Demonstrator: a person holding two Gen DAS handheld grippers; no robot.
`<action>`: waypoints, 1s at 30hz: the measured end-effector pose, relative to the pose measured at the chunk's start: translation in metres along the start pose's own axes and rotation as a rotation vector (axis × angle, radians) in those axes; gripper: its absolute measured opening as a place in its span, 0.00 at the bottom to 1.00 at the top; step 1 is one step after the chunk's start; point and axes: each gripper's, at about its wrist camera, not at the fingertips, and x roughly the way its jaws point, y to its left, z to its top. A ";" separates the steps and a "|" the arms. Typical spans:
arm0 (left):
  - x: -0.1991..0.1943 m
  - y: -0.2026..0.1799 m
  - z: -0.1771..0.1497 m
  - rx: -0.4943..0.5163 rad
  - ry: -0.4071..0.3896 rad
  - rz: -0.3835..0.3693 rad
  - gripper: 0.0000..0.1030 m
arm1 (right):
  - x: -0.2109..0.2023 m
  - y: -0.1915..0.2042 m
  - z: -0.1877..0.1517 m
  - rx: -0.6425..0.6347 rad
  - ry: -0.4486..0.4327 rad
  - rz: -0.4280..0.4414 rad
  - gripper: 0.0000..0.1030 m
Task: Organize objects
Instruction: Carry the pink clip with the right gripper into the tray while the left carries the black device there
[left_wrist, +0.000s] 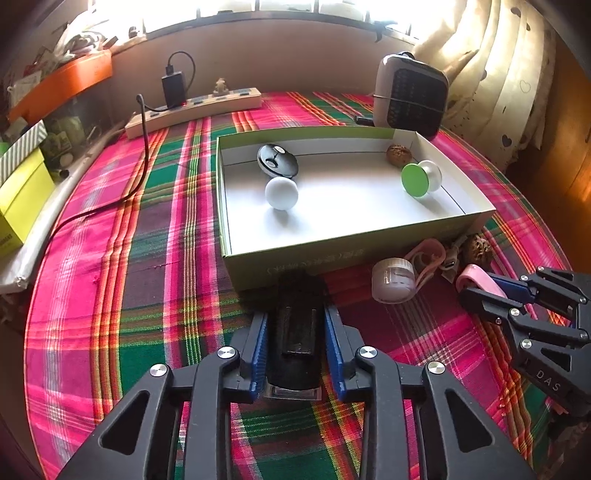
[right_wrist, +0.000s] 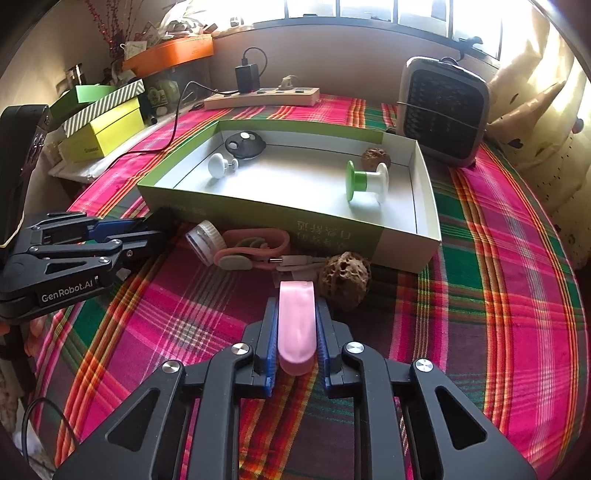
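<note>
My left gripper (left_wrist: 297, 325) is shut on a black oblong device (left_wrist: 295, 332), just in front of the green box (left_wrist: 351, 254). My right gripper (right_wrist: 297, 328) is shut on a pink oblong case (right_wrist: 296, 325), near the box's front wall (right_wrist: 258, 218). The box holds a white knob (left_wrist: 281, 193), a black round gadget (left_wrist: 277, 159), a green-and-white spool (left_wrist: 421, 180) and a walnut (left_wrist: 399, 153). In front of the box lie a small white jar (left_wrist: 392, 280), a pink strap with cable (right_wrist: 255, 247) and a second walnut (right_wrist: 344, 278).
A plaid cloth (left_wrist: 147, 258) covers the table. A small heater (left_wrist: 410, 96) stands behind the box's right corner. A power strip (left_wrist: 192, 109) with charger and trailing cable lies at the back left. Yellow boxes (right_wrist: 103, 129) stand at the left edge.
</note>
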 end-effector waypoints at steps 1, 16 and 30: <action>0.000 0.000 0.000 -0.003 -0.002 0.001 0.25 | 0.000 0.000 0.000 0.000 0.000 0.001 0.18; -0.002 -0.001 -0.002 -0.029 -0.014 0.016 0.25 | -0.001 -0.001 0.000 0.007 -0.001 0.004 0.18; -0.019 -0.006 -0.006 -0.035 -0.051 0.042 0.24 | -0.004 0.001 -0.003 0.014 -0.005 0.023 0.18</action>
